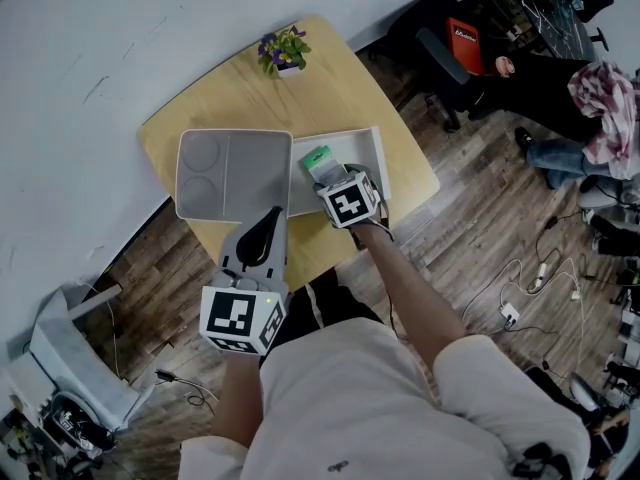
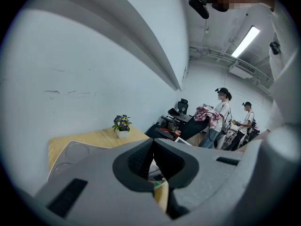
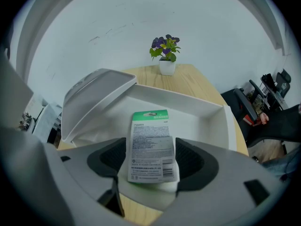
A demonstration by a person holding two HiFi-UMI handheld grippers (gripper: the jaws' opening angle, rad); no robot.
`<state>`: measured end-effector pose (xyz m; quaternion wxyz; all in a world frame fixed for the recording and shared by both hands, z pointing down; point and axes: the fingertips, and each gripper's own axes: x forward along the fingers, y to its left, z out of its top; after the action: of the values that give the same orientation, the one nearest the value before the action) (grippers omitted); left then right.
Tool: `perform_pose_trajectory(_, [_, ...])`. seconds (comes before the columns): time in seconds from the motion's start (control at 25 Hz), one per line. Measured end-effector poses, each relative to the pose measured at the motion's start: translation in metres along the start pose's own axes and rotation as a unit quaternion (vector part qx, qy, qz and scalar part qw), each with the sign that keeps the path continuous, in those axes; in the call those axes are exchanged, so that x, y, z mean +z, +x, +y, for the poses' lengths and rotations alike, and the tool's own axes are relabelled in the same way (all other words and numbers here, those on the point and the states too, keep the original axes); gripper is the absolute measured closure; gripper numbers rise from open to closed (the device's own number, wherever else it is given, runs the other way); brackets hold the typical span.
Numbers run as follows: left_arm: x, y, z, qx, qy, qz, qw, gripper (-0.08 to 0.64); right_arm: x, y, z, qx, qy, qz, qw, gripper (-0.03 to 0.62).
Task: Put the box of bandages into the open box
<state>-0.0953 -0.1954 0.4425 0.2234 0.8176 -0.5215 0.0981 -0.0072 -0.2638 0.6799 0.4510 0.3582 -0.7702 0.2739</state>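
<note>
At the near edge of the table (image 1: 400, 128) the left gripper (image 2: 153, 154) is held low, its jaws pressed together with nothing between them. Further in, the box of bandages (image 3: 150, 135) is clamped label-up between the jaws of the right gripper (image 3: 151, 166), over the near part of the open box (image 3: 204, 119). Whether it touches the floor cannot be told. The lid (image 3: 94, 98) is laid back to the left. The set-down is judged to be in hand. The bandages should be lowered flat, kept clear of the walls, and released only once supported. A potted plant (image 3: 164, 51) is seen at the far edge.
</note>
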Motion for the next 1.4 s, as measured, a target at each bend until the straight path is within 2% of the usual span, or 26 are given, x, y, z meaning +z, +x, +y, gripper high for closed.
perform_pose_trajectory(0.72, [-0.001,-0.023,-0.017,0.015,0.01,-0.013,0.9998,0.557,0.0,-0.033,0.004,0.004,-0.002,-0.039,0.999,0.276])
perform_pose_trajectory(0.96, [-0.004,-0.03,-0.028,0.018,0.016,-0.018,0.9996,0.557,0.001,-0.053,0.003,-0.004,-0.014,-0.066,0.998,0.312])
perform_pose_trajectory(1.4, [-0.002,-0.037,-0.032,0.011,0.021,-0.023,0.9995,0.557,-0.008,-0.084,0.013,-0.004,-0.003,-0.109,0.994,0.401])
